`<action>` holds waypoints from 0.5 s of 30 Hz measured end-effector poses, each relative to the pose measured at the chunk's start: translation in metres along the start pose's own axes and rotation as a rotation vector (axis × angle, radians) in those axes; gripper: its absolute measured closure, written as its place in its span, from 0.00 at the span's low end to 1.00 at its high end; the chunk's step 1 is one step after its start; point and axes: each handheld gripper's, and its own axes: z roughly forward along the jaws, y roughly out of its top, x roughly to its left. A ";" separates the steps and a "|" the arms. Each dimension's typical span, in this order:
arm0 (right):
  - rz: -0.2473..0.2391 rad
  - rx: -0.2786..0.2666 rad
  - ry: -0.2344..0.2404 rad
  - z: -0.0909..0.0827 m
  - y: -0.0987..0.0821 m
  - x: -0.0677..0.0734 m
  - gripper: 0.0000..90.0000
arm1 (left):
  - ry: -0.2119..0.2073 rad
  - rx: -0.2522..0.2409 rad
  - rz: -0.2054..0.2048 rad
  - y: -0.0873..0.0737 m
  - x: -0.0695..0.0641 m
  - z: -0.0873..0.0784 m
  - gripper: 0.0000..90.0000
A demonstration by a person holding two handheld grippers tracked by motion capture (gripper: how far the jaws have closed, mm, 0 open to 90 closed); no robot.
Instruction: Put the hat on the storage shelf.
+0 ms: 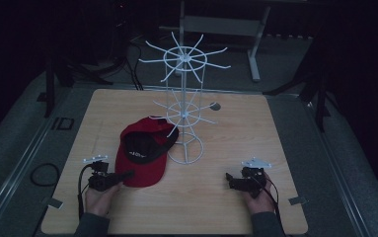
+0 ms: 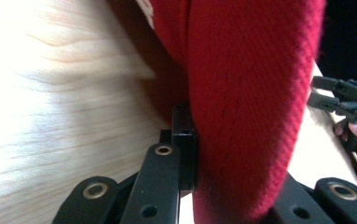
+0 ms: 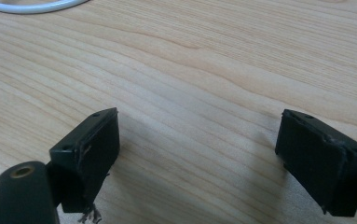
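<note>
1. The square light-wood table point(image 1: 255, 197) carries everything, and each place below is told from the rack standing near its middle.
2. The tall white wire display rack point(image 1: 185, 111), two tiers of radiating hooks over a ring base, stands upright with every hook bare. Judged from that, it is the place meant for the cap, which is not yet hung.
3. The red fabric baseball cap point(image 1: 142, 158) lies on the table just left of the rack's base and nearer the person, its opening tipped up so the dark lining shows. It holds nothing inside, and its rim seems to touch or overlap the base ring.
4. The left gripper point(image 1: 122, 175), on the cap's near side away from the rack, has its jaws clamped on the cap's red edge; in the left gripper view the cloth is pinched tight against a black pad point(image 2: 184, 140), probably to lift it by the brim.
5. The right gripper point(image 1: 230, 178), right of the rack and nearer the person, rests low with jaws wide apart over bare wood, likely waiting to steady the cap.
</note>
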 end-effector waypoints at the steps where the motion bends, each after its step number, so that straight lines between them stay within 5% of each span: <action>1: 0.000 0.000 0.000 0.000 0.000 0.000 0.15 | 0.005 -0.003 0.000 0.000 0.000 -0.001 0.94; 15: 0.000 0.000 0.000 0.000 0.000 0.000 0.15 | 0.012 -0.073 -0.007 0.011 0.003 -0.023 0.95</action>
